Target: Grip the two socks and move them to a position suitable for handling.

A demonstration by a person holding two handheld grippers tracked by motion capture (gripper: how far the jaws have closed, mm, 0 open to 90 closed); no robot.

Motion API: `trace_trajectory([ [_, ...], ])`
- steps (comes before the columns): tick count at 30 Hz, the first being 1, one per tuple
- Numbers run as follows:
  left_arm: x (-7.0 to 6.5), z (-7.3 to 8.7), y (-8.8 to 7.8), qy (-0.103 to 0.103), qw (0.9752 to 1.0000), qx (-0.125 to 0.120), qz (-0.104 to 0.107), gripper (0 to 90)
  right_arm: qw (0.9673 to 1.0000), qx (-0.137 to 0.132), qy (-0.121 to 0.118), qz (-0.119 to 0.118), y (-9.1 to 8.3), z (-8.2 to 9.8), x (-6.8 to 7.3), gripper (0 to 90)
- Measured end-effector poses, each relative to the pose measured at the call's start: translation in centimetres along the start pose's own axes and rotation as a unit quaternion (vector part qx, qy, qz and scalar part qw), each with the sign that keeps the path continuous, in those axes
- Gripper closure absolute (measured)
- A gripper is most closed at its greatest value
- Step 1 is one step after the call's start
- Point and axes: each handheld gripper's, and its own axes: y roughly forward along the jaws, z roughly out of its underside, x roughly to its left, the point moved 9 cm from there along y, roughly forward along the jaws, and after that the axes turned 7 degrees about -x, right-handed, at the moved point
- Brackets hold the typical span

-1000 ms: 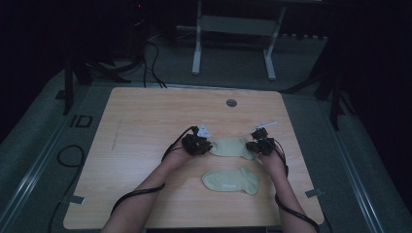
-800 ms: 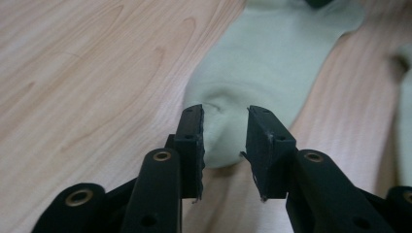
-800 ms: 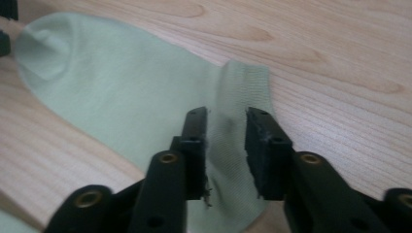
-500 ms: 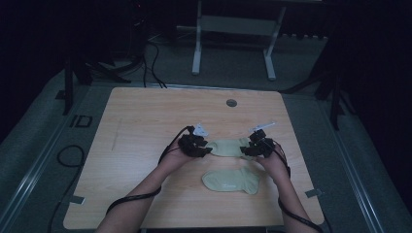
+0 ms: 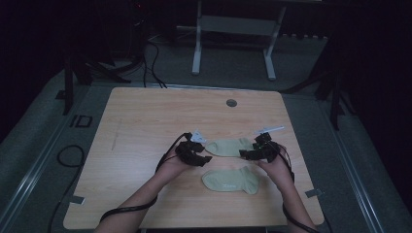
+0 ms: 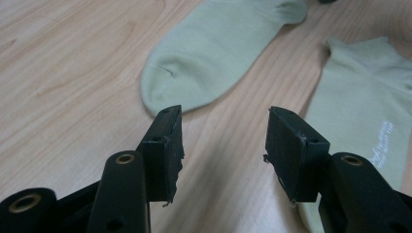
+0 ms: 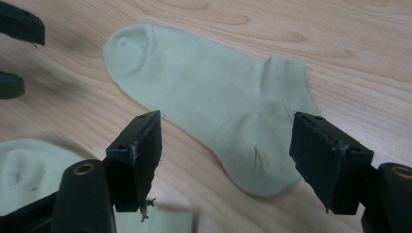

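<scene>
My left gripper (image 5: 203,158) and right gripper (image 5: 244,154), jaws just opening with nothing between them, flank the far sock (image 5: 229,146) lying flat at frame centre above the near sock (image 5: 231,180); a low pad could, I judge, snag and rumple the fabric.

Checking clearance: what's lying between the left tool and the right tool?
In the high view, the far sock lies flat on the table between the left tool and the right tool; both tools open, holding nothing.
</scene>
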Motion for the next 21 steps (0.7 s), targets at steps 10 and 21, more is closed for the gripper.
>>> trace_trajectory([
  [10, -2.3, 1.3, -1.7, -0.011, 0.9997, -0.006, 0.023, 47.7, 0.9996, 0.001, -0.022, -0.015, -2.8, 2.4, 0.8, 39.6],
  [21, -4.0, 4.4, -1.6, -0.012, 0.9996, 0.011, 0.024, 48.4, 0.9981, 0.036, -0.049, -0.013, -4.3, 7.4, 1.5, 52.3],
])
